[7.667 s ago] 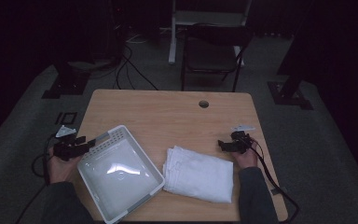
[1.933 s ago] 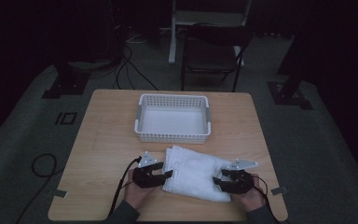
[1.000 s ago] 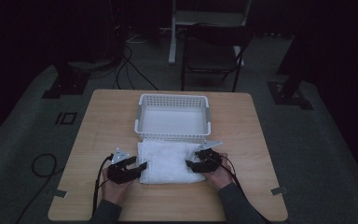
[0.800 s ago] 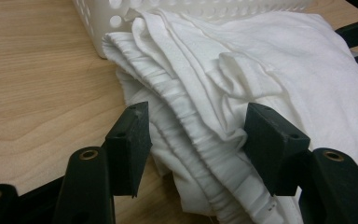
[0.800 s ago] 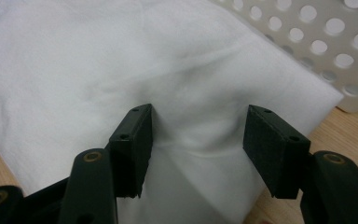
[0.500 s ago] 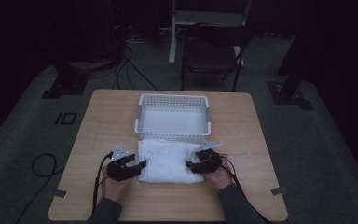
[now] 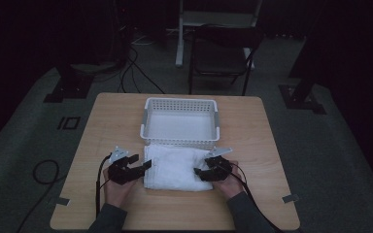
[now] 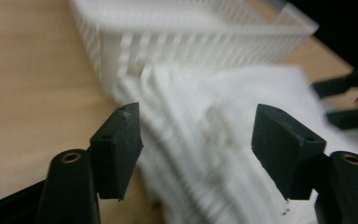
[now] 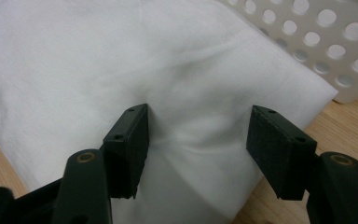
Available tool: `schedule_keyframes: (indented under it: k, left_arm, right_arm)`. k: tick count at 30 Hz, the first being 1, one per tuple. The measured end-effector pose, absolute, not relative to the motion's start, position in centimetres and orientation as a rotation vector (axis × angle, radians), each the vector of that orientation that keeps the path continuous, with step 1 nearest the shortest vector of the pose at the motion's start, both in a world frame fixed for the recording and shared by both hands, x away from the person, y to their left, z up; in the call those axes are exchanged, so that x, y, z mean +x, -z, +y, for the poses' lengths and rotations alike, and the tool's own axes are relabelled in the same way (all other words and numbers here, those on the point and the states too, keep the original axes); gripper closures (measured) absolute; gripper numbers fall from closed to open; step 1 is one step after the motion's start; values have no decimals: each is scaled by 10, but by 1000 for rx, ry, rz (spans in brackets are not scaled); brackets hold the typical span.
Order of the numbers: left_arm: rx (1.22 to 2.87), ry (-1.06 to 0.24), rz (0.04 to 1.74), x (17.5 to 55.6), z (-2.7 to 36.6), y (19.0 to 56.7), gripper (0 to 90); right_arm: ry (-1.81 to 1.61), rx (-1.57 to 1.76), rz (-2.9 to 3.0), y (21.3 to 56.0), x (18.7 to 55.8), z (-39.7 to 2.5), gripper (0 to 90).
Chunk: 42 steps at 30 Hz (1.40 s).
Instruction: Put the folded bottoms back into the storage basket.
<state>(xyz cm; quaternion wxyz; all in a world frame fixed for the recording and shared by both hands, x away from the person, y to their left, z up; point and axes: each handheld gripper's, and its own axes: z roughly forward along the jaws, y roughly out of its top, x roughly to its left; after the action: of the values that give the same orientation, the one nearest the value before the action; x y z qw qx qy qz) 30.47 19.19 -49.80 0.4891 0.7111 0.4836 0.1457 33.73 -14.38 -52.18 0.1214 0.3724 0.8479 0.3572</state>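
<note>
Folded white towel [image 7: 177, 168] lies flat on the table [image 7: 107, 121], its far edge touching the white perforated basket [image 7: 180, 122]. My left gripper [image 7: 137, 168] and right gripper [image 7: 203, 172] sit at its two ends, fingers [image 9: 129, 142] spread, gripping nothing.

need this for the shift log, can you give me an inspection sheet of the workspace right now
surface: wooden table, bare around the work.
job's things: folded white cloth lies flat at the near middle, its far edge against the white perforated basket, which looks empty.
clutter: nothing seen on the table.
grippers: left gripper at the cloth's left edge, right gripper at its right edge; both jaws open over the cloth.
cables: one trails from each gripper toward the near edge; more loop on the floor.
surroundings: dark room, chair behind the table, stand bases on grey carpet.
</note>
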Motion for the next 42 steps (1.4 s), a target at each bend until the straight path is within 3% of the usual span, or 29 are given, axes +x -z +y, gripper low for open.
schedule_keyframes:
  k: [4,12,18,22,31,42]
  left_arm:
    - [1745,-358,1130,307,179,490,250]
    - [1793,-318,1207,321,160,501,161]
    - [1897,-446,1298,326,152,520,138]
    - [1882,-397,1310,330,155,533,90]
    - [1863,-292,1352,339,159,539,83]
    - [1743,-216,1323,335,167,522,86]
  right_arm:
    - [-1041,1087,2474,522,337,-144,379]
    - [-1046,1090,2476,522,337,-145,378]
    - [-1047,1102,2470,523,338,-146,351]
    - [-1046,1107,2464,522,338,-146,322]
    - [-1065,1168,2393,513,337,-155,223]
    - [-1127,1222,2302,502,335,-163,137]
